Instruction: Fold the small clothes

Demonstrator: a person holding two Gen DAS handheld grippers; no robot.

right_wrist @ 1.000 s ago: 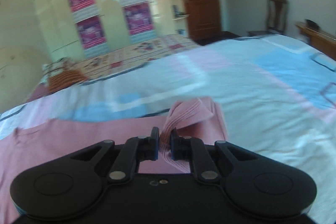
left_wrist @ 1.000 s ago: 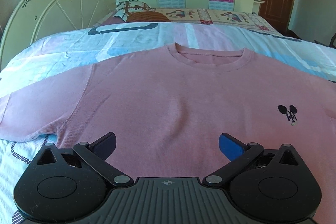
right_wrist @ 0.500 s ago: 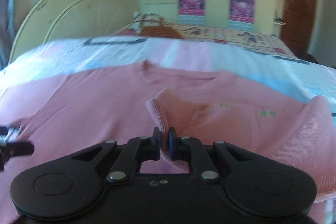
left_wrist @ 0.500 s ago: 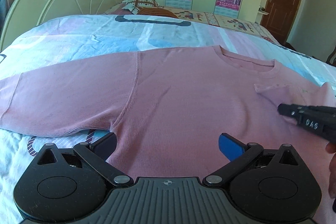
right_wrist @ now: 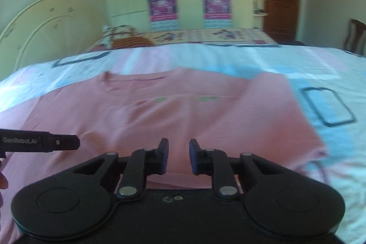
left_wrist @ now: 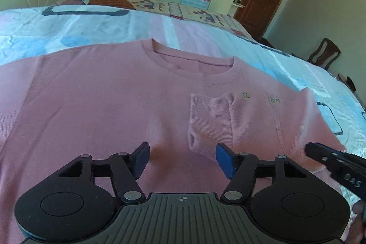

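With its sleeve (left_wrist: pixel 209 122) folded inward | pink shirt (left_wrist: pixel 103 102) lies flat

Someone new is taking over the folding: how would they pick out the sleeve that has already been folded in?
On the bed lies a pink sweatshirt, collar away from the camera. The folded sleeve lies across its chest just below the collar; its ribbed cuff end points inward, unlike the flat fabric around it.
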